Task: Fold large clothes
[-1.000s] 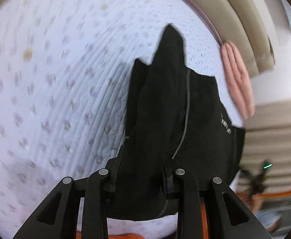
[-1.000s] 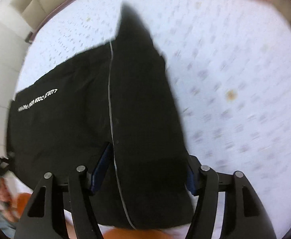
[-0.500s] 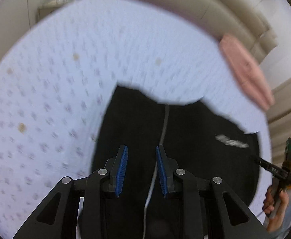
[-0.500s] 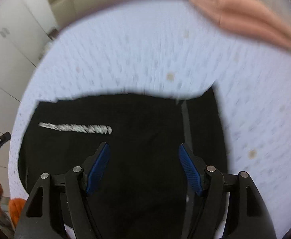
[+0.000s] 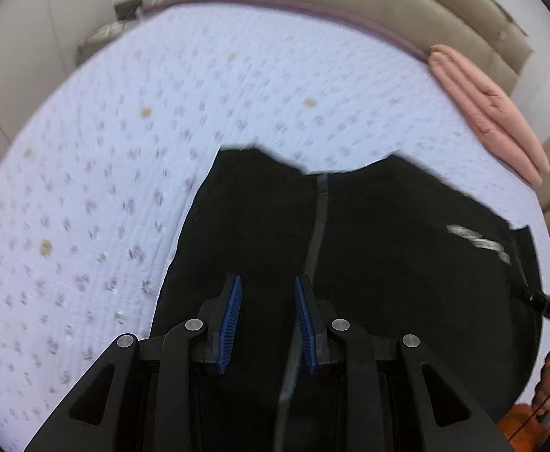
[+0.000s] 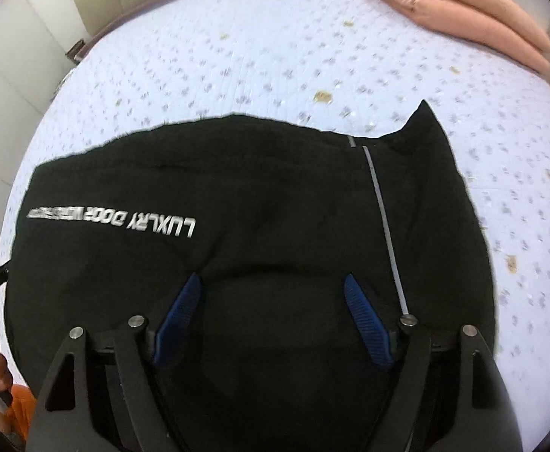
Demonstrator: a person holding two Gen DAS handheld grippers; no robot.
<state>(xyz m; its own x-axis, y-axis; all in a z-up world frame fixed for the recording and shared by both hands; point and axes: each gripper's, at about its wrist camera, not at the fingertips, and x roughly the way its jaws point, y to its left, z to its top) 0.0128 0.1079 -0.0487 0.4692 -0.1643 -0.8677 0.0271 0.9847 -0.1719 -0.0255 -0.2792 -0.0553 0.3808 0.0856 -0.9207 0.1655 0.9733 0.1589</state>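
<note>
Blk garment (image 6: 275, 196) flat on bedspread (image 6: 237, 60)

One black garment (image 6: 275, 196) lies spread across the lower half of the frame on one bed (image 6: 237, 60) with a pale flowered cover. The garment carries one line of silver lettering (image 6: 116, 220) at left and one grey stripe (image 6: 384, 226) at right. One folded pink item (image 6: 459, 3) sits at upper right. Two sets of tongs appear, the left (image 5: 267, 320) and the right (image 6: 271, 320), each with two blue pads.
</note>
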